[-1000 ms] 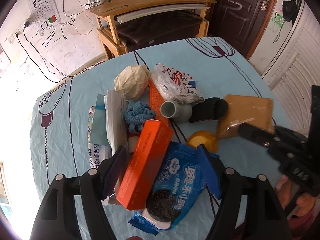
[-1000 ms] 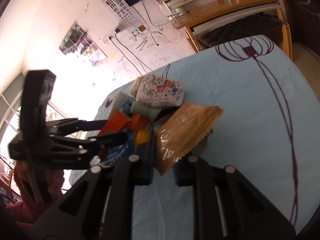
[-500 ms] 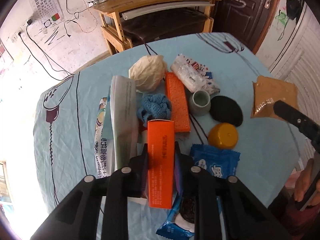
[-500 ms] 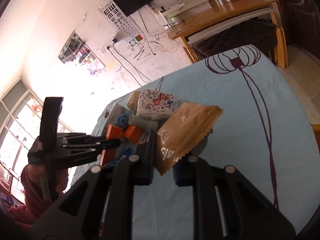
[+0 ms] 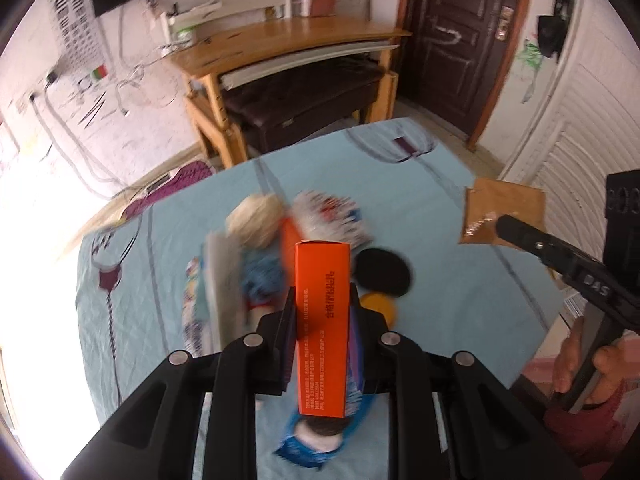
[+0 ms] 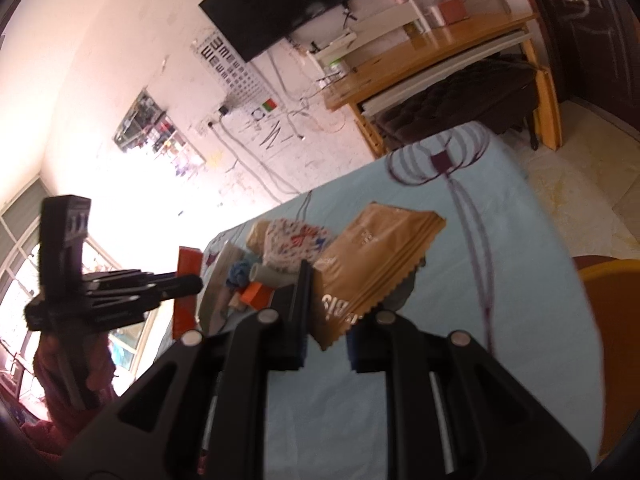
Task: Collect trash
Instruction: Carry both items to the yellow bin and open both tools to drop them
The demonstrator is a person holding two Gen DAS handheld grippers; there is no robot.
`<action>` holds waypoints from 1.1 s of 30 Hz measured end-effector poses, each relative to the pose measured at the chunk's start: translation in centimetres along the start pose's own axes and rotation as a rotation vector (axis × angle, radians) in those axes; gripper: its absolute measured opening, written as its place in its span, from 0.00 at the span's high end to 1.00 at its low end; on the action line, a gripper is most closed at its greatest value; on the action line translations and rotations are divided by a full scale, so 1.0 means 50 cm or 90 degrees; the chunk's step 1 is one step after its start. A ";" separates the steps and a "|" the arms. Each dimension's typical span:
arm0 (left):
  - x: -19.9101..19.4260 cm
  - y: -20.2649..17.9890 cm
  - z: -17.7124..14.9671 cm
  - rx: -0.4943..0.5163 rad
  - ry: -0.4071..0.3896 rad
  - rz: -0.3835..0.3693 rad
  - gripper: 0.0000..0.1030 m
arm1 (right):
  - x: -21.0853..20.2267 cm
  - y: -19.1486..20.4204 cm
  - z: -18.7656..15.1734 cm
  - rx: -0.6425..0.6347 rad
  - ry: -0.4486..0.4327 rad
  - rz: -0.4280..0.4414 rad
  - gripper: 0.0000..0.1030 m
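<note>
While both tools are loaded, neither item has yet reached any bin, and no bin shows in either view. Left wrist view: the left gripper [image 5: 322,320] is clamped on an orange box [image 5: 322,320], whose long axis runs straight ahead along the fingers, its far end standing out well past the fingertips and its near end hanging back toward the camera. The box is lifted clear of the blue tablecloth [image 5: 440,184]. Below and beyond it lies the rest of the heap, blurred: a blue biscuit packet [image 5: 316,440] directly beneath the near end, a yellow lid [image 5: 378,306] and a black disc [image 5: 384,272] just to the right, a pale paper ball [image 5: 256,218] and a printed wrapper [image 5: 332,216] farther off. To the right, the right gripper [image 5: 505,224] holds a brown packet [image 5: 502,210] above the table's right edge. Right wrist view: the right gripper [image 6: 326,320] is closed on the brown packet [image 6: 372,268] by its near lower corner, the packet fanning up and away to the right. The left gripper [image 6: 188,284] appears at the left, with the orange box [image 6: 188,264] upright in it, well apart from the packet. Judgement: each hand's load lies straight ahead of its own tool; the heap sits nearer the left hand, so further picking favours that side once the box is dropped.
</note>
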State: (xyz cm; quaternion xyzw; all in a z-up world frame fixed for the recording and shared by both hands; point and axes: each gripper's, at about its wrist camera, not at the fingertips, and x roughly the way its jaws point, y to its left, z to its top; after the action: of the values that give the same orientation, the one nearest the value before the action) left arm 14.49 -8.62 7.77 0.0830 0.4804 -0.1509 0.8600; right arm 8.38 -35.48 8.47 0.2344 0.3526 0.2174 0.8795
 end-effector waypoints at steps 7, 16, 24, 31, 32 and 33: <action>0.015 -0.147 0.056 0.073 -0.006 -0.057 0.83 | -0.097 -0.071 0.034 0.014 -0.067 -0.065 0.86; 0.103 -0.370 0.102 0.142 0.035 -0.153 0.83 | -0.203 -0.254 0.016 0.076 -0.101 -0.167 0.86; 0.185 -0.552 0.129 0.151 0.056 -0.217 0.83 | -0.210 -0.371 -0.023 0.120 -0.079 -0.197 0.86; 0.269 -0.615 0.128 0.140 0.090 -0.207 0.83 | -0.196 -0.422 -0.060 0.114 -0.035 -0.236 0.86; 0.279 -0.621 0.126 0.138 0.096 -0.205 0.83 | -0.193 -0.424 -0.064 0.112 -0.030 -0.239 0.86; 0.288 -0.621 0.126 0.137 0.101 -0.204 0.83 | -0.190 -0.421 -0.069 0.109 -0.026 -0.241 0.86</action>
State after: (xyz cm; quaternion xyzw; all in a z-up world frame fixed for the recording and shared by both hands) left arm 16.10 -42.26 -1.09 0.1085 0.5345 -0.3296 0.7706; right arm 4.21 -56.55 -0.72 0.2425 0.3899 0.0129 0.8882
